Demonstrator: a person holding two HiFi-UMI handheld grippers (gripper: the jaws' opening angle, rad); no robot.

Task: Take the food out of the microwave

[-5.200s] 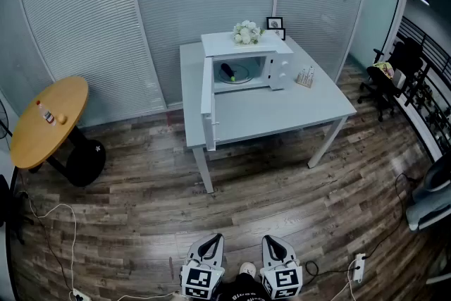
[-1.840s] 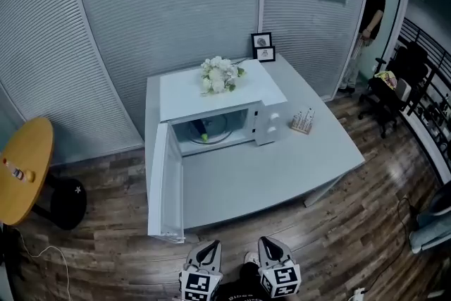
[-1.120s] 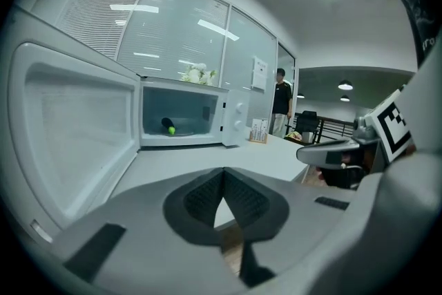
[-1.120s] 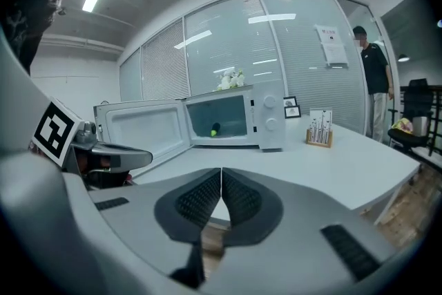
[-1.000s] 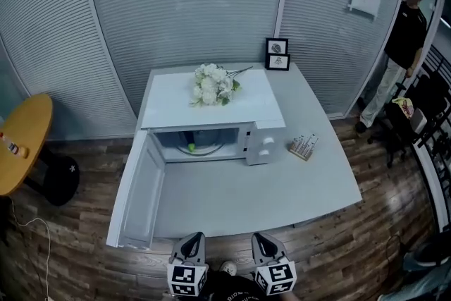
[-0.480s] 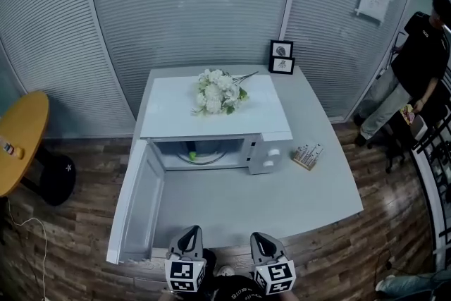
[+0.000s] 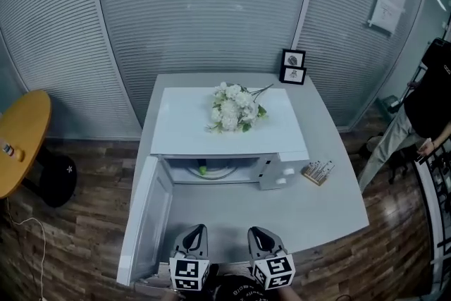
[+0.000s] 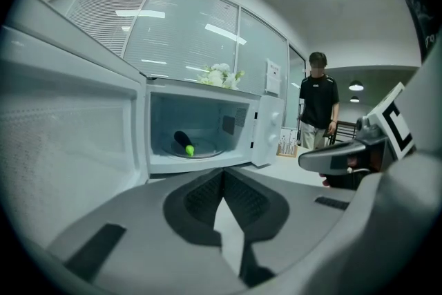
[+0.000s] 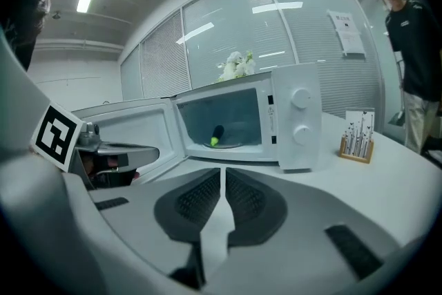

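Food [image 8: 183, 142] is the smallest thing before me: a grey table [image 7: 331, 201] bears the white microwave [image 7: 183, 130], its door [image 7: 148, 222] swung wide left so the cavity is reachable, my left gripper [image 7: 196, 230] and right gripper [image 7: 255, 231] are low at the near edge, both pinched shut and empty, and that dark, green-tipped piece lies on the turntable [image 8: 210, 146].

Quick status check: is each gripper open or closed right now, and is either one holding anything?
Left gripper: closed, holding nothing.
Right gripper: closed, holding nothing.
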